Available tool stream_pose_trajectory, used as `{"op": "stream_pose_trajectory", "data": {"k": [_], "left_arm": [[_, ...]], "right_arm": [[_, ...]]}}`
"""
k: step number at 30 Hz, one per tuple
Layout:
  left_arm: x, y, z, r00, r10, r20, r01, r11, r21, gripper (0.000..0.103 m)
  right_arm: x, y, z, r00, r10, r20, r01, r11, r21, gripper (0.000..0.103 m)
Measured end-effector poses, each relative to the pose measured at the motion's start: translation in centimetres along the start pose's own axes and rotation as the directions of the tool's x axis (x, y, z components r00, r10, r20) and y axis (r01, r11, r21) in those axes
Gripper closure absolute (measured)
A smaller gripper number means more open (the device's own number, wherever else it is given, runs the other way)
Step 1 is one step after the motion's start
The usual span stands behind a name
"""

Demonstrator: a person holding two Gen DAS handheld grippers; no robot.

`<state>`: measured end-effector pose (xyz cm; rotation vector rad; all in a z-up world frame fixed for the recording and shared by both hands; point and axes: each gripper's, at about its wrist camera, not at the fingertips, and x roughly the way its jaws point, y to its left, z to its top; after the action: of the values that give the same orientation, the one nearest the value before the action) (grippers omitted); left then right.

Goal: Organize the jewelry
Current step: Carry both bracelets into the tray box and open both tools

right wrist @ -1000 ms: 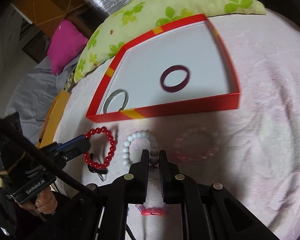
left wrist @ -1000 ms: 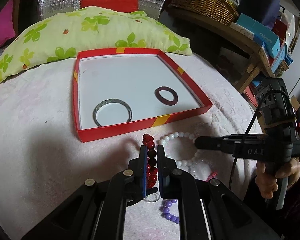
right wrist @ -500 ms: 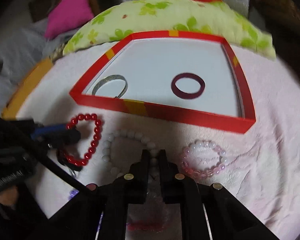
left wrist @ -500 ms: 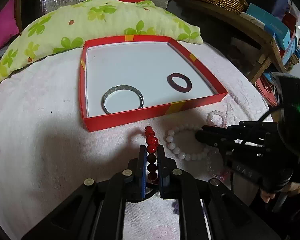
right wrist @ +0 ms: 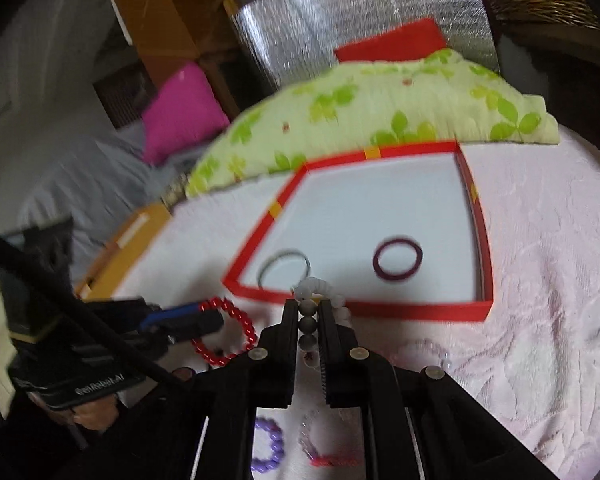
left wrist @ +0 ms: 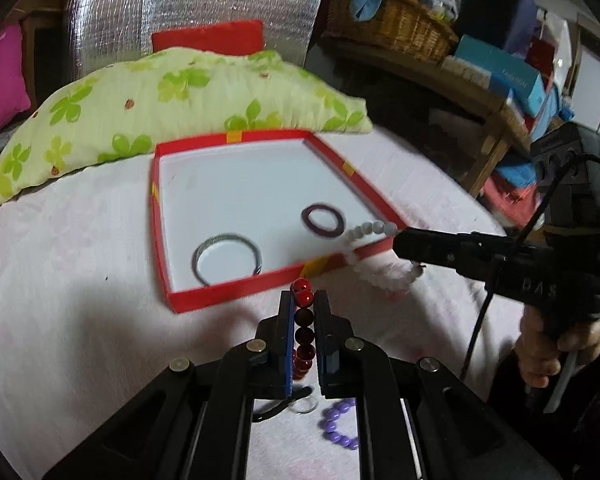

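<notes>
Left wrist view had the red bead bracelet [left wrist: 303,332] pinched in the left gripper [left wrist: 303,300] at lower centre, just short of the red box [left wrist: 162,248]. At right, the right gripper [right wrist: 309,309] pinched the white bead bracelet [left wrist: 370,229] beside the box's near corner. Judging by this, carrying was underway; next, each should clear the rim, then release near the silver bangle [left wrist: 227,258] and dark ring [left wrist: 323,220].

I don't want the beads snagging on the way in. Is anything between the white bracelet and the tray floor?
Only the red tray's near wall. The right gripper holds the white bead bracelet at that wall; the floor beyond, between silver bangle and maroon ring, looks open.
</notes>
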<state>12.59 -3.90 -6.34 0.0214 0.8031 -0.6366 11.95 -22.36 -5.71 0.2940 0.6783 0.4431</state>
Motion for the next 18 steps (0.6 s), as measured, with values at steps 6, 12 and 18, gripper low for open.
{"op": "stream_pose_trajectory", "data": {"k": [6,12,18], "left_arm": [[0.0,-0.1,2.8,0.999,-0.021,0.044,0.02,1.0,0.009,0.093],[3.7,1.8,7.6,0.999,0.011,0.036,-0.01,0.999,-0.033,0.093],[7.5,4.8,9.7,0.999,0.047,0.023,-0.045,0.995,-0.085,0.093]], "right_arm": [[-0.6,-1.0,2.7,0.997,0.018,0.074,-0.022,0.999,0.046,0.093],[3.1,-3.7,6.2,0.999,-0.015,0.04,0.008,0.987,0.162,0.093],[7.6,-6.5,8.7,1.0,0.007,0.001,-0.007,0.969,0.247,0.093]]}}
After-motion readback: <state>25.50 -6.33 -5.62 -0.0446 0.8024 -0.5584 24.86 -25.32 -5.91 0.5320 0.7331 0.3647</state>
